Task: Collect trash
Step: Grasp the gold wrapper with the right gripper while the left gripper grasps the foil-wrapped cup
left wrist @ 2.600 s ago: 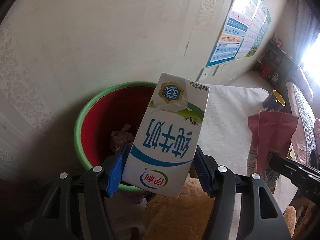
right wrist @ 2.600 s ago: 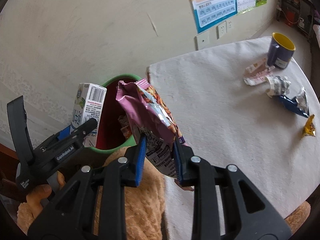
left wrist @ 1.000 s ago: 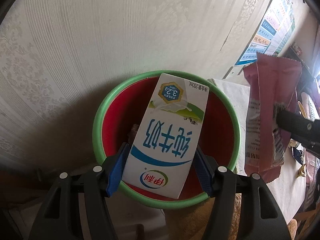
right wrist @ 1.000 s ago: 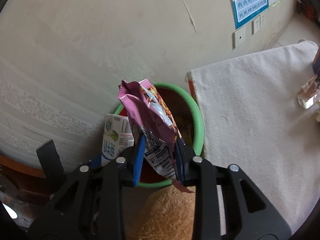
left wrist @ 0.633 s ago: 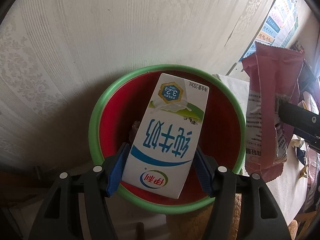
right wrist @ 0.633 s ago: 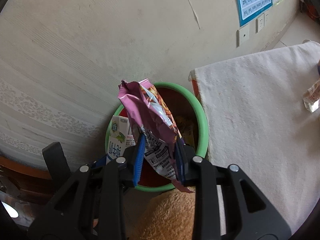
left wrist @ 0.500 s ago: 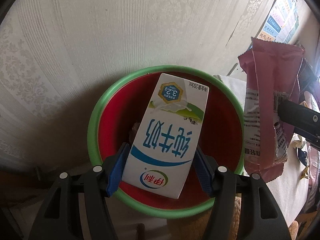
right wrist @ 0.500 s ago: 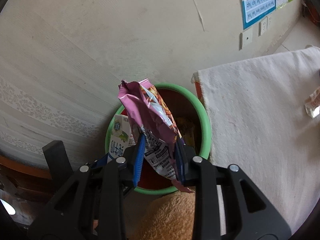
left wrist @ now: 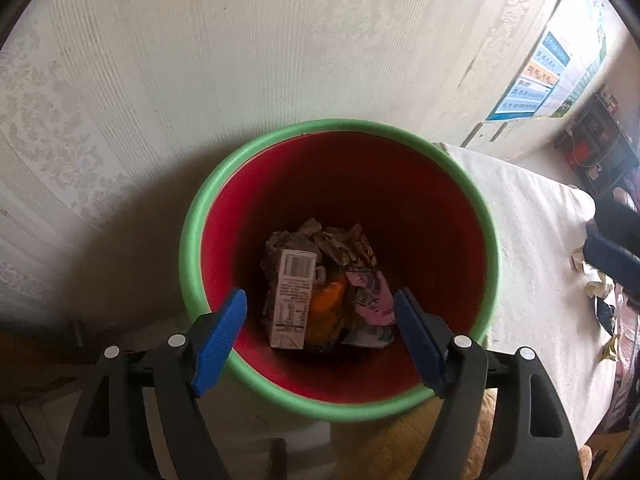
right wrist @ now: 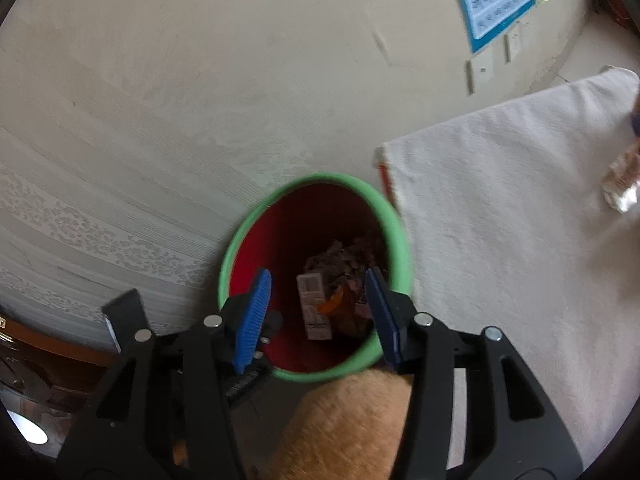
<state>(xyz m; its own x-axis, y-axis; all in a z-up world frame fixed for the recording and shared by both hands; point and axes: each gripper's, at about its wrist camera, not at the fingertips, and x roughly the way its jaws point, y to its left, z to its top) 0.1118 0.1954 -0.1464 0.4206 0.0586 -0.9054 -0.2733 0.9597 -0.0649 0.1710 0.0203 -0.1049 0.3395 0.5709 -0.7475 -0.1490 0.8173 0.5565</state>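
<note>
A red bin with a green rim (left wrist: 192,240) stands against the wall beside the table. It also shows in the right wrist view (right wrist: 234,252). The milk carton (left wrist: 292,300) and the pink snack wrapper (left wrist: 372,304) lie at its bottom on other trash. The carton (right wrist: 316,312) shows in the right wrist view too. My left gripper (left wrist: 320,336) is open and empty above the bin. My right gripper (right wrist: 320,312) is open and empty above the bin as well.
A table with a white cloth (right wrist: 520,208) stands right of the bin. Crumpled wrappers (left wrist: 596,288) lie on it at the far right. A clear wrapper (right wrist: 620,188) lies on the cloth. A tan plush surface (right wrist: 344,428) is below the bin.
Both grippers have opened. The milk carton and the pink wrapper have dropped from them into the bin.
</note>
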